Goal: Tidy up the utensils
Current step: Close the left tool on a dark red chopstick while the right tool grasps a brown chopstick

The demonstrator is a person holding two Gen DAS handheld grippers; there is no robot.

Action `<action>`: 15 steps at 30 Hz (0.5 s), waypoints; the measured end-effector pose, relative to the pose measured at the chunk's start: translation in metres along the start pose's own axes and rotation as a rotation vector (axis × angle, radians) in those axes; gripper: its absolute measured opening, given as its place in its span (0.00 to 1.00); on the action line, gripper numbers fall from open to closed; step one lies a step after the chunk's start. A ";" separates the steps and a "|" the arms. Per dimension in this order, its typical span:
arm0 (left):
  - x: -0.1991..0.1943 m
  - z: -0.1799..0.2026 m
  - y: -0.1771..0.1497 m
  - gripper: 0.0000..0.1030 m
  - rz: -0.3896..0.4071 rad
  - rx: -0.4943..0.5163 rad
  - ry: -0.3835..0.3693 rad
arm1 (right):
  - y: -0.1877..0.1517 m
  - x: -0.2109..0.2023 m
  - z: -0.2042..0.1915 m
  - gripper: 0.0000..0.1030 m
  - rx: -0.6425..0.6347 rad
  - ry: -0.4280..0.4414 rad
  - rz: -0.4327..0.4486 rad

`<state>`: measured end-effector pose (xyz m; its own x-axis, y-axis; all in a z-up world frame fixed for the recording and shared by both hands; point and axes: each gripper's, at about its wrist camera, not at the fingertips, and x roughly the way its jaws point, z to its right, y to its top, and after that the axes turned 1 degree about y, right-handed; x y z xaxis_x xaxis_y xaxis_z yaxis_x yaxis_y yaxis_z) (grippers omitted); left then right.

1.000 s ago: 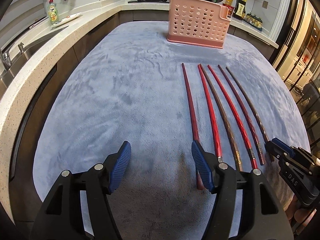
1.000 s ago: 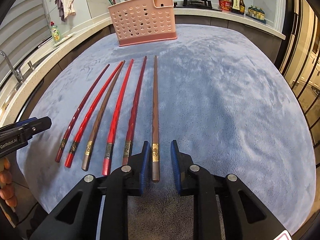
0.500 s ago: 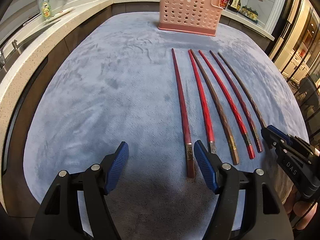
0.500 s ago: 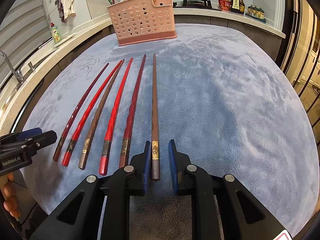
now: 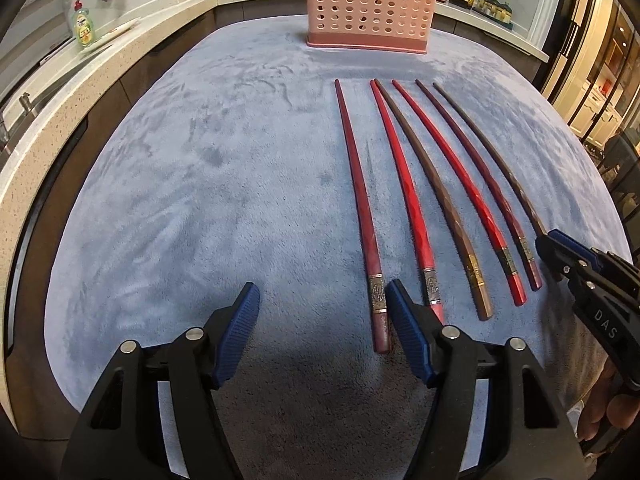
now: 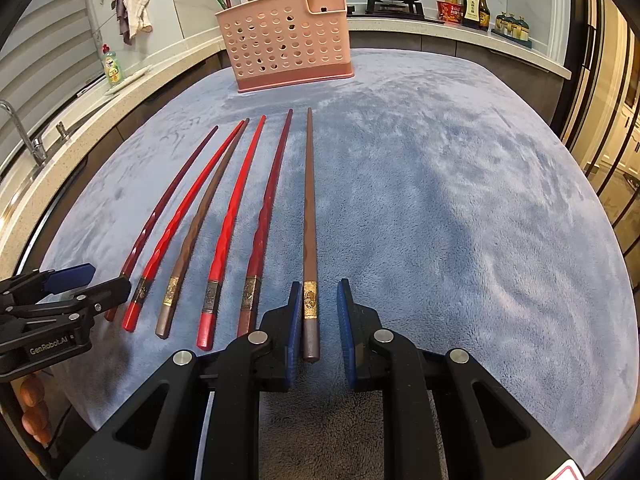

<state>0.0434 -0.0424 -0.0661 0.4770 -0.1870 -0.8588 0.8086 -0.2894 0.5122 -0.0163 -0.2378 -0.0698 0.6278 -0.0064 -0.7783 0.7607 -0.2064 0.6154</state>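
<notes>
Several red and brown chopsticks lie side by side on a blue-grey cloth (image 5: 200,200). A pink perforated utensil holder (image 5: 368,4) stands at the far end, also in the right wrist view (image 6: 286,40). My left gripper (image 5: 322,308) is open, with the leftmost dark red chopstick (image 5: 362,208) just inside its right finger. My right gripper (image 6: 318,304) is narrowly open around the thick end of the rightmost brown chopstick (image 6: 309,216), which lies on the cloth with gaps on both sides.
A stone counter with a sink, tap (image 6: 24,132) and a dish soap bottle (image 5: 82,26) runs along the left. Pans and sauce bottles (image 6: 468,2) stand at the back. Cloth to the right of the chopsticks is bare.
My left gripper has drawn back toward the near edge, so the chopstick ends now sit at its fingertips. My right gripper has stayed around the brown chopstick and narrowed slightly.
</notes>
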 end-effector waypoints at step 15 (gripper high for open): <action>-0.002 -0.004 0.005 0.08 -0.010 0.004 -0.022 | 0.003 0.000 -0.001 0.14 -0.006 -0.003 -0.012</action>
<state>0.0479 -0.0401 -0.0613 0.4614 -0.2047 -0.8633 0.8119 -0.2948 0.5038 -0.0140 -0.2378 -0.0684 0.6184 -0.0072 -0.7858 0.7690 -0.2003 0.6070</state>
